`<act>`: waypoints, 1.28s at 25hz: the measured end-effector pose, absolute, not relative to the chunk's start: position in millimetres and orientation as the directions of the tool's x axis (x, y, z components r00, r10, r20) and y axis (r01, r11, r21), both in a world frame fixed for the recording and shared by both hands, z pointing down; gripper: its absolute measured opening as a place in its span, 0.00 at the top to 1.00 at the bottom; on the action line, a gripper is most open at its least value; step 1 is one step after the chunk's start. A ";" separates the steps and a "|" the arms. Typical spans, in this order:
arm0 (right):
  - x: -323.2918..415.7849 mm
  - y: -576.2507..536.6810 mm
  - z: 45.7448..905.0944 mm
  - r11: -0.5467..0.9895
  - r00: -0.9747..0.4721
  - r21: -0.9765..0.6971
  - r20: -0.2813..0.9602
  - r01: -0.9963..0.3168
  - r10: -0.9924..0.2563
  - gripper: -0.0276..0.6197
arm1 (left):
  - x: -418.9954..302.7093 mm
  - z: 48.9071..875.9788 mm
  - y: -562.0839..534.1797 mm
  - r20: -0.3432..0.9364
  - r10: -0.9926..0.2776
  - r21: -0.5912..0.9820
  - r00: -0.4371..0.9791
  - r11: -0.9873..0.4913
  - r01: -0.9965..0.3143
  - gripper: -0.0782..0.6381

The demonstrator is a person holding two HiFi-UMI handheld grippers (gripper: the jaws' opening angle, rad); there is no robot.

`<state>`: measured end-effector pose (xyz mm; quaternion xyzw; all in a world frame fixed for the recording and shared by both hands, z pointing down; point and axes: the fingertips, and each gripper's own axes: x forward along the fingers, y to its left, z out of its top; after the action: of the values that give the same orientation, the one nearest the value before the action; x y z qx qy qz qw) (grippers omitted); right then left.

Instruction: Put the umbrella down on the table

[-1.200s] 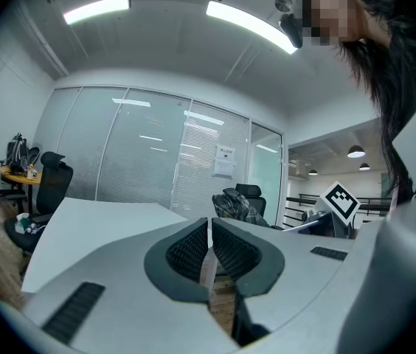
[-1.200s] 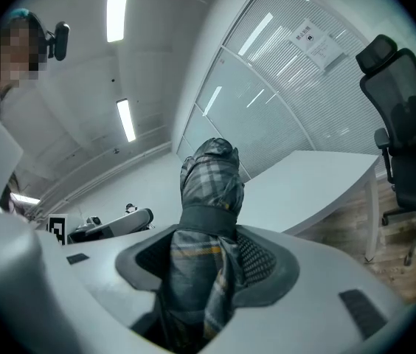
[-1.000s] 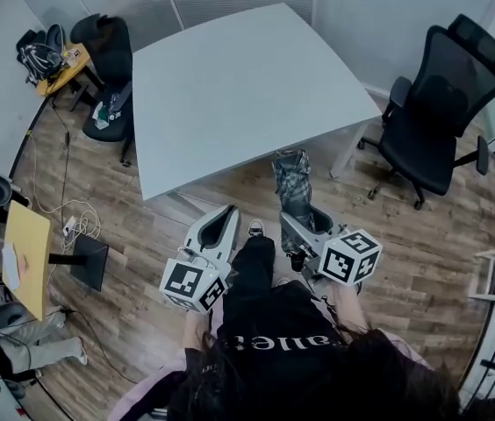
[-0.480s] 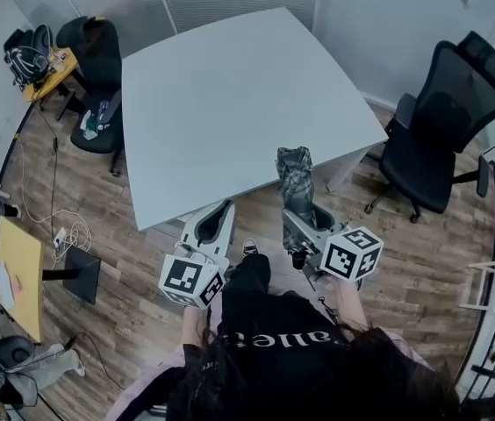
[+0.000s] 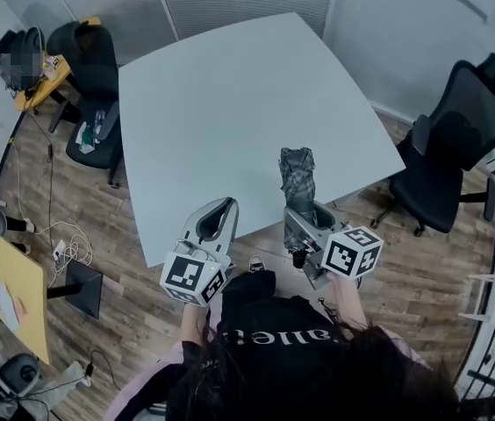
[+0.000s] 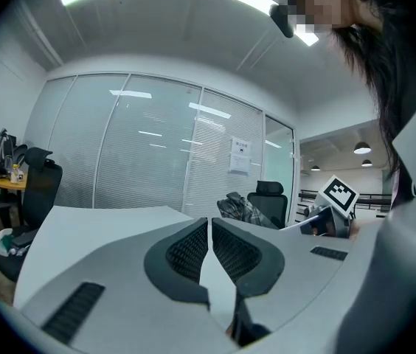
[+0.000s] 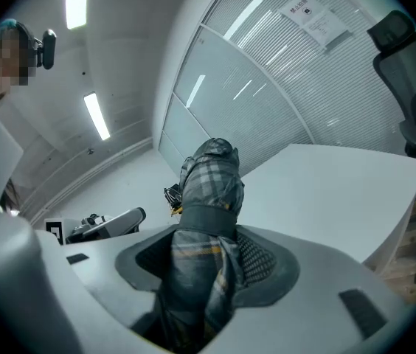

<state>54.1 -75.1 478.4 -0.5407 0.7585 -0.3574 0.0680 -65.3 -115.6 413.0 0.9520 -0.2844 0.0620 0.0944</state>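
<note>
A folded grey plaid umbrella (image 5: 297, 175) sticks forward out of my right gripper (image 5: 304, 210), whose jaws are shut on it. Its far end hangs over the near edge of the large white table (image 5: 239, 103). In the right gripper view the umbrella (image 7: 206, 220) fills the gap between the pads, bound by a dark strap. My left gripper (image 5: 217, 218) is held beside it at the table's near edge; in the left gripper view its pads (image 6: 209, 251) stand almost together with nothing between them.
A black office chair (image 5: 454, 147) stands to the right of the table. Another black chair (image 5: 94, 103) and a small yellow side table with a bag (image 5: 32, 73) are at the far left. A yellow desk (image 5: 21, 292), cables and a monitor base lie on the wood floor at the left.
Both grippers have come forward from over the floor to the table's near edge, the umbrella carried along in the right one. Its tip now overhangs the tabletop.
</note>
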 end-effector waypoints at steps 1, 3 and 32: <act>53.8 -86.0 479.2 0.158 -0.405 -0.615 0.285 -0.772 -0.869 0.60 | -66.0 413.1 -126.7 0.171 -0.530 0.143 0.830 -0.821 -0.553 0.85; 52.9 -105.2 480.7 0.156 -0.402 -0.614 0.286 -0.774 -0.870 0.60 | -68.0 413.2 -146.6 0.166 -0.532 0.140 0.831 -0.821 -0.553 0.85; 132.7 -244.7 510.3 0.254 -0.543 -0.580 0.402 -0.774 -0.738 0.60 | 6.6 418.9 -268.2 0.173 -0.665 0.181 0.726 -0.703 -0.687 0.85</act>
<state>132.7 -244.7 510.3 -0.4776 0.7915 -0.3806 -0.0240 6.6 -268.2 418.9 0.9217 -0.3669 0.0472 0.1170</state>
